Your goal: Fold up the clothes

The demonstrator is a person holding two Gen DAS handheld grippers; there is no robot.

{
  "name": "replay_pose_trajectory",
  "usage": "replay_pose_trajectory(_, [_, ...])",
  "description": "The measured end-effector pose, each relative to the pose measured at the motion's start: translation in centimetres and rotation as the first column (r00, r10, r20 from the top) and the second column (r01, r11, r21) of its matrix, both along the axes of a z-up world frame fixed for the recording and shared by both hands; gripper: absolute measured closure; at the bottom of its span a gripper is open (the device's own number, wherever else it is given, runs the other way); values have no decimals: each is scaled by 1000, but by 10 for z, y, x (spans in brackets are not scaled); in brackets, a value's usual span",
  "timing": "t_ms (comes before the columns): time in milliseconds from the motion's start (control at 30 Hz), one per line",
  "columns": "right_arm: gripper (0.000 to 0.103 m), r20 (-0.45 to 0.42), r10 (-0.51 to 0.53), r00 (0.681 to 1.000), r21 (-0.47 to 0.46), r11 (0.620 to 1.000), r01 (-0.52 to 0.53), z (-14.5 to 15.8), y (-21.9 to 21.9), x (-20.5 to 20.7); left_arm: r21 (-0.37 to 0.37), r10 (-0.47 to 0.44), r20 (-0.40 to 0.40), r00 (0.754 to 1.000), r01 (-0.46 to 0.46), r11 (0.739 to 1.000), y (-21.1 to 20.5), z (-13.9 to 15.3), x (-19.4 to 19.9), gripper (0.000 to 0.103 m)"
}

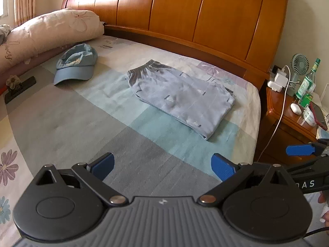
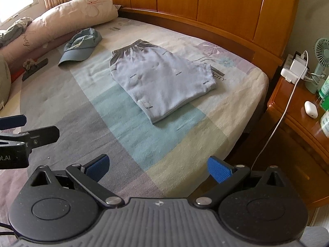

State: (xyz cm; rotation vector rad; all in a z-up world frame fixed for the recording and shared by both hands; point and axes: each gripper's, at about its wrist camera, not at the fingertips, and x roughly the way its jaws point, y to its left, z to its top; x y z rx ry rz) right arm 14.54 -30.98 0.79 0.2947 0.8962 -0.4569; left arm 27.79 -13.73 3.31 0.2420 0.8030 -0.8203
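Left wrist view, left gripper (image 1: 162, 165) spread wide and empty above the bed (image 1: 61, 123), folded pale-blue shorts (image 1: 176, 94) lying mid-mattress beside a blue cap (image 1: 76, 65), right wrist view, right gripper (image 2: 158, 167) likewise released, shorts (image 2: 160, 78) flat ahead, well apart.

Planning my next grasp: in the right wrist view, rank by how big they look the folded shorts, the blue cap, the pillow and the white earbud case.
1. Folded shorts and pillow: too close to rank, and the pillow lies farther back, so nearness skews it.
2. Blue cap.
3. White earbud case, smallest by far.
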Motion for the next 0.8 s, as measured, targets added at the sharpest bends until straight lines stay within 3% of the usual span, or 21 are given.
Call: replay_pose_trajectory(800, [0,-3,1,1000,-8,1000,-1,3,6,6,30,-22,-8,1000,22,999,0,1,-1,3])
